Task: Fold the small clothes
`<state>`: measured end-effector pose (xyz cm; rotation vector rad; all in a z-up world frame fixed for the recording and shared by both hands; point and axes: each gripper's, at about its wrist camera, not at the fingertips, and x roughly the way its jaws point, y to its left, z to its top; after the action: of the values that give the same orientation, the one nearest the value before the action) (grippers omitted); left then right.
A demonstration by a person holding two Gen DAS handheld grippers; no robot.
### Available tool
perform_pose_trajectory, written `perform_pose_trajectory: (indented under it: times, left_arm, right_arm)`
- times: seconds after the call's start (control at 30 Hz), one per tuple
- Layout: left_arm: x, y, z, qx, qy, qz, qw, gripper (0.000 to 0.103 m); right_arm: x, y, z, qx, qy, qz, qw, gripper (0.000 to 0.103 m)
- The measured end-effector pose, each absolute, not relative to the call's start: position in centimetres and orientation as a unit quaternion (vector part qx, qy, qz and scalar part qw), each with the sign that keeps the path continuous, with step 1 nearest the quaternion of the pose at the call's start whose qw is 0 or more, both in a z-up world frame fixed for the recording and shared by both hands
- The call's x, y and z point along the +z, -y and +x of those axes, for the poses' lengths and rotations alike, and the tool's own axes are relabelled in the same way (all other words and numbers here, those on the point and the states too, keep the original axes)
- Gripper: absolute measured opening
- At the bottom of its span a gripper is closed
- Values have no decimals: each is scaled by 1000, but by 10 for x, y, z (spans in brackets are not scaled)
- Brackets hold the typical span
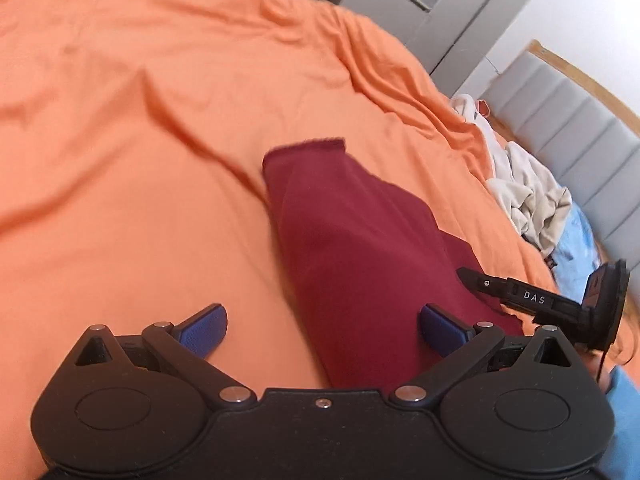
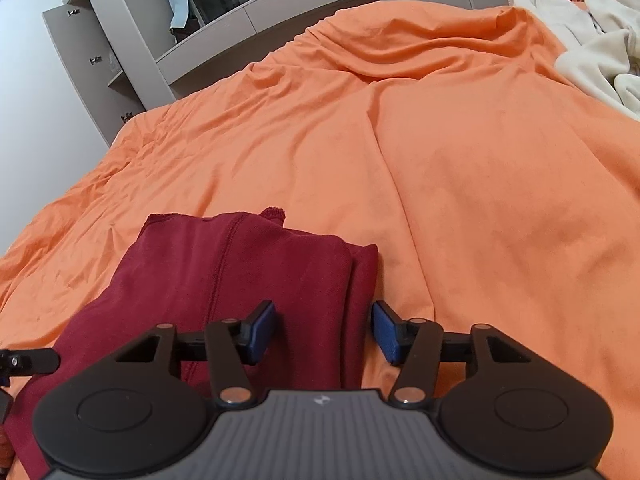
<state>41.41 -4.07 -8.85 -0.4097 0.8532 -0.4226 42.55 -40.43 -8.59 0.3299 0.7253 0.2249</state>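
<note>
Where the dark red garment (image 2: 224, 280) lies folded lengthwise on the orange bed sheet (image 2: 460, 200), its doubled long edge sits between the blue pads of the right hand-held gripper (image 2: 323, 330), whose jaws stand apart and do not press on the cloth. One pad (image 2: 260, 332) hangs over the red fabric; the other (image 2: 386, 332) is over bare sheet just beside the fold. A seam runs down the garment's length, and a frayed hem marks its far end.

From the left wrist view the same garment (image 1: 352, 260) runs away from the left hand-held gripper (image 1: 322, 330), its near end passing between the widely parted jaws. The left pad (image 1: 204, 328) is over the orange sheet (image 1: 160, 160), well clear of the cloth; the right pad (image 1: 442, 330) is at the garment's edge, though contact cannot be told. Nothing is clamped. This view is somewhat blurred. A finger of the right hand-held gripper (image 1: 500, 292) reaches onto the garment's right side.

Farther off, a heap of cream clothes (image 1: 524, 184) lies near a grey padded headboard (image 1: 572, 120). Grey cabinets (image 2: 120, 52) stand beyond the bed.
</note>
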Motion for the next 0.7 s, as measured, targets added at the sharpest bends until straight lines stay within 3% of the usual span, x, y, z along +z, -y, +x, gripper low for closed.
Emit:
perform_pose_trajectory:
  times: [0.7]
  left_arm:
    - [-101, 43, 416, -196, -419, -180, 868, 103]
  right_arm:
    - [-89, 400, 427, 101, -360, 145, 916, 61]
